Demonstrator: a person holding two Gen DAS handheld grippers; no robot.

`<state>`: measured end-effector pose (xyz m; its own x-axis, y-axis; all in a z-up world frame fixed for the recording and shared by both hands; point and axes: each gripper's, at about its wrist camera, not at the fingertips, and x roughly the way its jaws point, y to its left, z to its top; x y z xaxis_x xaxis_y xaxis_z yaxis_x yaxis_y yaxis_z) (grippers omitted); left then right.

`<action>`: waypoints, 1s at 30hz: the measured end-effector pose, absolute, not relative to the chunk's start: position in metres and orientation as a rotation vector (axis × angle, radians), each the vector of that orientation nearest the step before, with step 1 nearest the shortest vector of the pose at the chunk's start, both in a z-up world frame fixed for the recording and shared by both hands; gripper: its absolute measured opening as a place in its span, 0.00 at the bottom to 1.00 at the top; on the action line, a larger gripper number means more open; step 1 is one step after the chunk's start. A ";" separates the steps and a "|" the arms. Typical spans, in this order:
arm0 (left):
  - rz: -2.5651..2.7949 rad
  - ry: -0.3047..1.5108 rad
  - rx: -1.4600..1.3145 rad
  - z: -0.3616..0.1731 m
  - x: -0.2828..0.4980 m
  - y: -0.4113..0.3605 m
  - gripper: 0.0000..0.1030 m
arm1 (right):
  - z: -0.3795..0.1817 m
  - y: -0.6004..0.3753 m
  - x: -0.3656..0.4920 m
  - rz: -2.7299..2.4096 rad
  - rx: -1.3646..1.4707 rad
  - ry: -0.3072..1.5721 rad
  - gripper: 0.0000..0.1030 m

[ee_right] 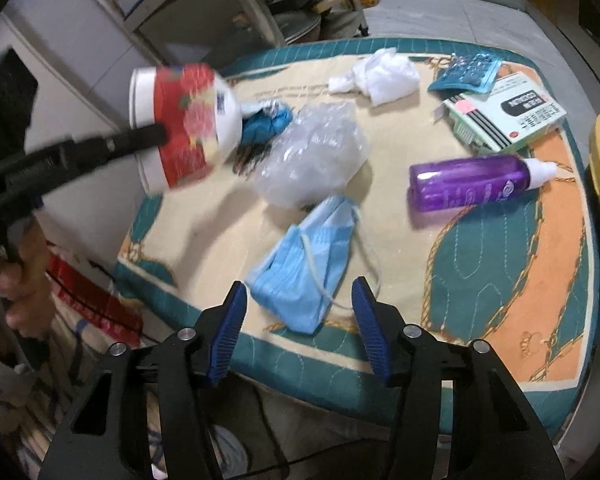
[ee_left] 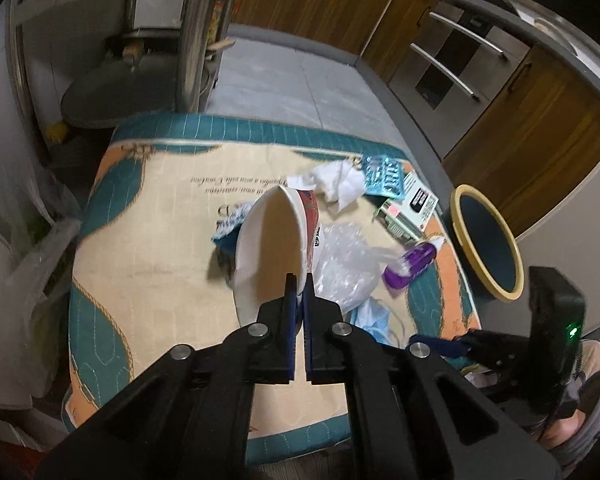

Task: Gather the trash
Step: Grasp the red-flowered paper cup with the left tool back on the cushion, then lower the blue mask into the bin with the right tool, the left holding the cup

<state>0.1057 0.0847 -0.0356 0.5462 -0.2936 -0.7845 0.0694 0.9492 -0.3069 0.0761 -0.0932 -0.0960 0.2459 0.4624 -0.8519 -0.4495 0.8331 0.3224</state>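
My left gripper (ee_left: 299,280) is shut on the rim of a red-and-white paper bowl (ee_left: 272,240) and holds it lifted above the table; the bowl shows blurred in the right wrist view (ee_right: 184,120). My right gripper (ee_right: 299,294) is open and empty, just before a blue face mask (ee_right: 304,268) at the table's near edge. On the cloth lie a clear plastic wrap (ee_right: 312,156), a purple bottle (ee_right: 472,182), a white tissue (ee_right: 380,72), a blue crumpled wrapper (ee_right: 268,120), a blister pack (ee_right: 466,72) and a white box (ee_right: 508,114).
A yellow-rimmed bin (ee_left: 486,240) stands off the table's right side. The patterned cloth covers the table (ee_left: 148,240). Wooden cabinets (ee_left: 532,128) lie beyond, a metal rack (ee_left: 200,32) at the far left, and plastic bags (ee_left: 40,248) on the left.
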 end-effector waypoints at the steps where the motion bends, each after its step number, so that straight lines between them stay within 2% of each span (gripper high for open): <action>1: -0.219 0.965 -0.242 -0.034 0.106 0.083 0.02 | -0.097 -0.091 0.075 0.623 0.000 1.167 0.54; 6: -0.227 0.960 -0.221 -0.034 0.107 0.078 0.02 | -0.107 -0.080 0.074 0.628 -0.058 1.176 0.49; 9: -0.227 0.949 -0.215 -0.033 0.107 0.077 0.02 | -0.114 -0.075 0.075 0.645 -0.066 1.194 0.36; 11: -0.228 0.939 -0.213 -0.031 0.107 0.076 0.02 | -0.113 -0.075 0.074 0.662 -0.061 1.183 0.22; 14: -0.228 0.916 -0.209 -0.026 0.105 0.076 0.02 | -0.102 -0.083 0.073 0.671 -0.021 1.157 0.15; 30: -0.340 0.791 -0.140 0.015 0.109 0.018 0.02 | -0.027 -0.180 0.070 0.509 0.030 0.908 0.14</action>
<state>0.1086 0.0177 0.0148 0.6519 -0.3504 -0.6725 0.2467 0.9366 -0.2489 0.0696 -0.1804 -0.0267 0.5057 0.4342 -0.7455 -0.4097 0.8813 0.2354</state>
